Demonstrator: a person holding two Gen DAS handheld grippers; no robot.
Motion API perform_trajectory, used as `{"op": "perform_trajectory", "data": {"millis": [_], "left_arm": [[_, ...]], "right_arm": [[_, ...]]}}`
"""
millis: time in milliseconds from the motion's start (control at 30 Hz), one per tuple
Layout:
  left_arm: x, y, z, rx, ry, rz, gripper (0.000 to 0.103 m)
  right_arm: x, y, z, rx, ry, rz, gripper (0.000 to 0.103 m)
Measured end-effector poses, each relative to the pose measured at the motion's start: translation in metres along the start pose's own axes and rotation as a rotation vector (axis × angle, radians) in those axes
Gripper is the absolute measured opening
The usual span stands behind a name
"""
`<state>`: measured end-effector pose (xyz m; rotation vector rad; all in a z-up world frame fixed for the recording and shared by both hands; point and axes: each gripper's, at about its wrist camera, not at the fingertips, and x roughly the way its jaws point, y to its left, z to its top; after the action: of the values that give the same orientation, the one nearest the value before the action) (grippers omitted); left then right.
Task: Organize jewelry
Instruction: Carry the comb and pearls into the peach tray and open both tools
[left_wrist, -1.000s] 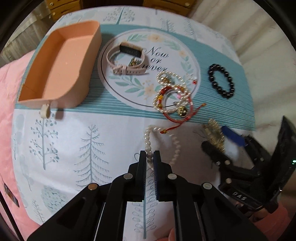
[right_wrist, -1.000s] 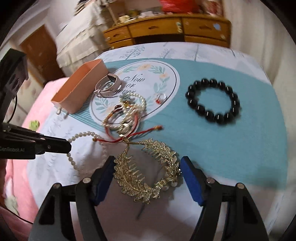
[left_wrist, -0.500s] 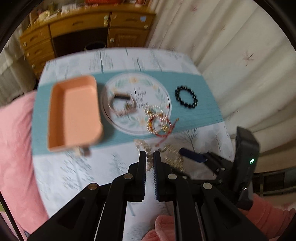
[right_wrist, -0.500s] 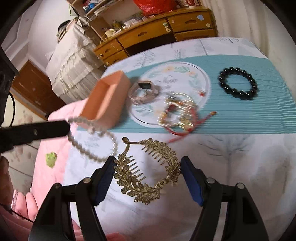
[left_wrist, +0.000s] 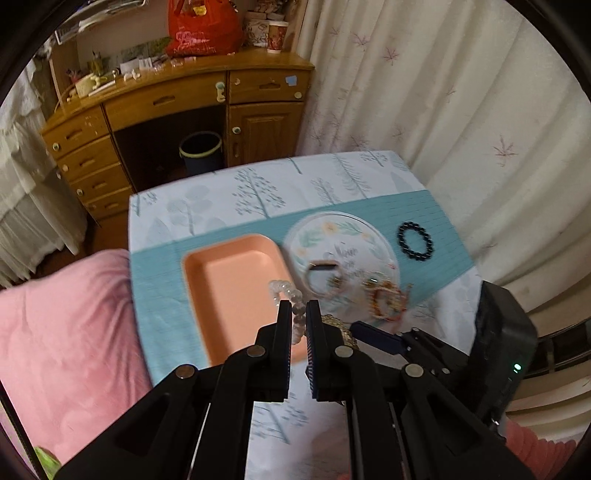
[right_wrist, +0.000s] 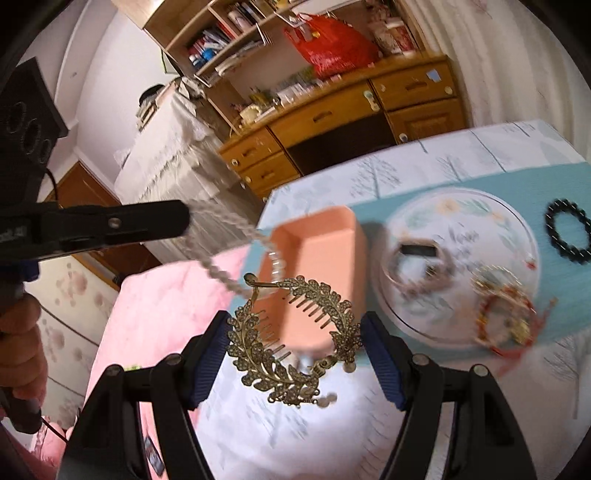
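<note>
My left gripper (left_wrist: 298, 314) is shut on a pearl bracelet (left_wrist: 286, 295) and holds it in the air above the peach tray (left_wrist: 229, 280). In the right wrist view the left gripper (right_wrist: 186, 218) shows at the left with the pearl bracelet (right_wrist: 225, 251) dangling from it. My right gripper (right_wrist: 293, 332) is shut on a gold leaf hair comb (right_wrist: 291, 332), lifted above the table near the peach tray (right_wrist: 325, 258).
On the cloth lie a pink watch (left_wrist: 321, 275), a tangle of pearl and red-cord bracelets (left_wrist: 386, 297) and a black bead bracelet (left_wrist: 415, 242). A pink pillow (left_wrist: 62, 332) lies left. A wooden dresser (left_wrist: 177, 122) and a curtain (left_wrist: 443, 110) stand behind.
Both grippers have risen high above the table with their pieces. The left gripper carried the pearl bracelet leftwards over the peach tray; the right moved the comb towards the tray.
</note>
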<state>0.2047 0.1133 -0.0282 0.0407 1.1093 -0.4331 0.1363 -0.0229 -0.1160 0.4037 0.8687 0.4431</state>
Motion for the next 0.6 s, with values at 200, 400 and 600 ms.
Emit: {"op": "perform_trajectory", "data": {"millis": [200,400,600], "left_arm": [[0.011,0.027,0.014,-0.004,0.002,0.023,0.005],[0.028,0.043,0.019,-0.05,0.041,0.07,0.016],[0.026,0.047,0.014,-0.099,0.062,0.12,0.067]], "right_arm": [[0.019,0.02,0.015,-0.039,-0.025,-0.036,0.072],[0.03,0.029,0.03,-0.074,-0.037,-0.062,0.072],[0.035,0.025,0.031,-0.074,0.02,-0.1,0.076]]}}
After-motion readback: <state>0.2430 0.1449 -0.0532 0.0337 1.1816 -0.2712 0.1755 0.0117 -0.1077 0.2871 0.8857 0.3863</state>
